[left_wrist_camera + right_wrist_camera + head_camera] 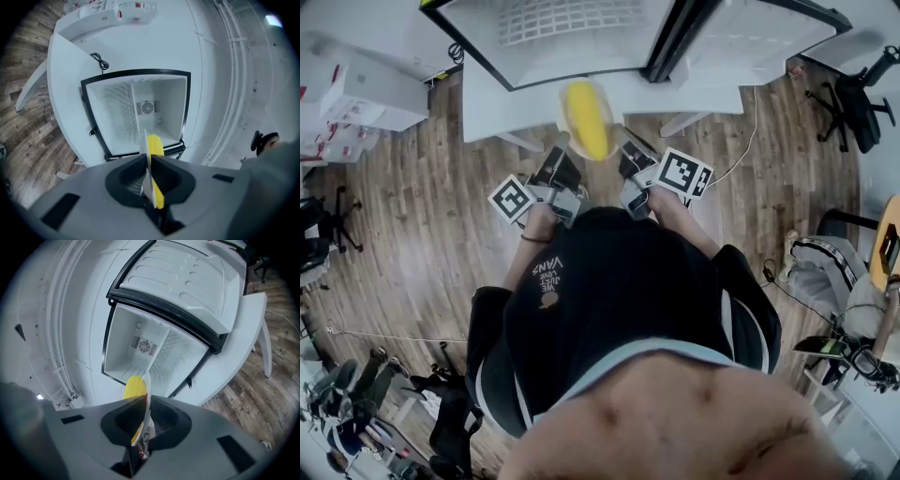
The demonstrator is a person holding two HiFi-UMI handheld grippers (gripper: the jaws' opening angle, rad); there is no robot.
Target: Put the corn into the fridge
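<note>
Hanging between the two grippers, the corn [589,120] is a plain bright-yellow cob, smooth and blurred. It lies lengthwise on a thin white plate [148,187] just in front of the open fridge [110,112], not yet inside it. The left gripper [149,161] has its jaws pressed together on one rim of the plate, and the right gripper [144,405] pinches the opposite rim the same way. The corn sits just beside each pair of jaws. Kernels cannot be made out. In both gripper views the plate shows only edge-on as a pale sliver, and the jaws hide the near part of the cob. From the head view the plate nearly melts into the white fridge behind it, and the frame cuts off the fridge's top and its door [187,277]. A round vent [147,108] shows on the back wall
</note>
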